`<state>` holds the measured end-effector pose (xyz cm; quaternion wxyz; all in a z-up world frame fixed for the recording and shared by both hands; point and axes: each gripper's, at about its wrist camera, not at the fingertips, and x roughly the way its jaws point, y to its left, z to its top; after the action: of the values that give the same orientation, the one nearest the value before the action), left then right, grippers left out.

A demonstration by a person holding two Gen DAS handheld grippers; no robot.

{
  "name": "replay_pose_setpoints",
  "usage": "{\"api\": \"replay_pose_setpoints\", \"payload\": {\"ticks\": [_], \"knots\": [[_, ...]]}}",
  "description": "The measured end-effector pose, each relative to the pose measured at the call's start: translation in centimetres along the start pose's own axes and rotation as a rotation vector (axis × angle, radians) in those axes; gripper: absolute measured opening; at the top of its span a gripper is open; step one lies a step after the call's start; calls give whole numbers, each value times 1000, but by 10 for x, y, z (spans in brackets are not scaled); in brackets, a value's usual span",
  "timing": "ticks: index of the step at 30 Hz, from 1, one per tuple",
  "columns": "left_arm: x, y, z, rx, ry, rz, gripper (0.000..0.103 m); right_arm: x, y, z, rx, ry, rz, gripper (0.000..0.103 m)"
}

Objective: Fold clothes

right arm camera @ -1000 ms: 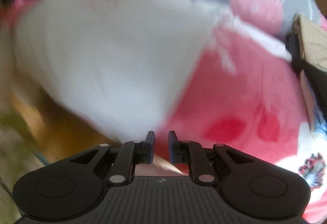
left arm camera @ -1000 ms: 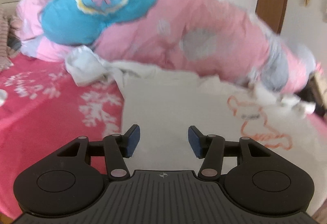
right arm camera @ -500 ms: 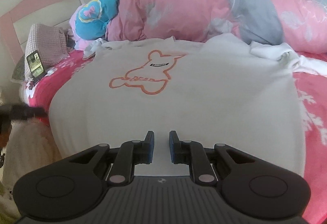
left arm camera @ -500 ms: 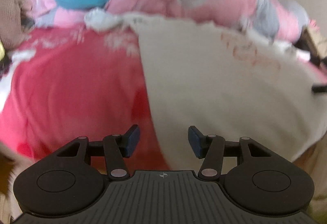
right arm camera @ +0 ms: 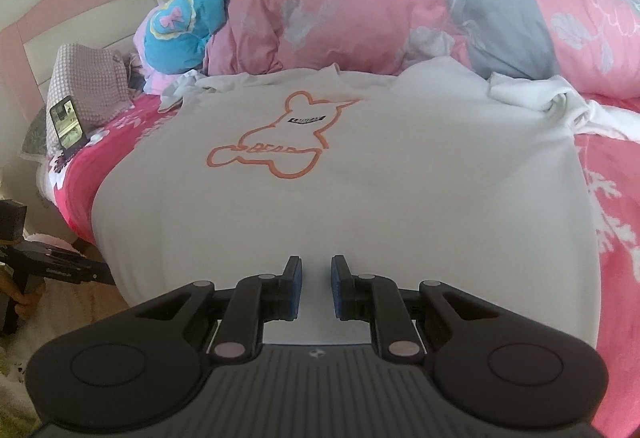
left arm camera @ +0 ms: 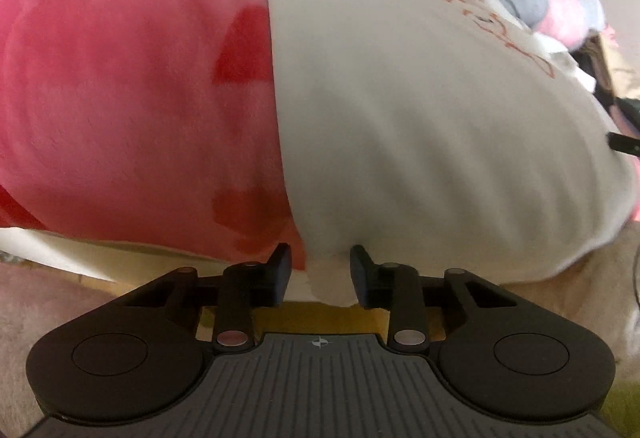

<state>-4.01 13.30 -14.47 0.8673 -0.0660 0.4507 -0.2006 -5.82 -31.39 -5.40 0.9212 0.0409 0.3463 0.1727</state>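
White tee [right arm camera: 360,190] is spread flat on the pink blanket [left arm camera: 120,86]. Its bottom corner hangs between the left gripper [left arm camera: 320,272], jaws closing, pads not touching yet. The right gripper [right arm camera: 316,288] pinches the hem. Quilt [right arm camera: 400,6] crowds the far edge.

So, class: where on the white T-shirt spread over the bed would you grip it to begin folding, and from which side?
Grip the T-shirt at its bottom hem corners, coming from the foot of the bed: the hem hangs over that edge, free to pinch.
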Motion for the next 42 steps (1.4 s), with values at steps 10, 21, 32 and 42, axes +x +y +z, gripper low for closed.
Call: {"api": "replay_pose_setpoints", "payload": {"ticks": [10,21,32,42], "knots": [[2,-2,-2,6,3,3,5,4,-4,2,-3,13,8,17],[23,-7,13,17,173,200,7,7,-9,-4,16,-15,-11,17],[-72,-8,13,-81,-39,196,21,-10,15,-2,13,-70,-99,18],[-88,-46,90,-32,-293,69,42,-45,33,28,-3,-129,-140,22]]}}
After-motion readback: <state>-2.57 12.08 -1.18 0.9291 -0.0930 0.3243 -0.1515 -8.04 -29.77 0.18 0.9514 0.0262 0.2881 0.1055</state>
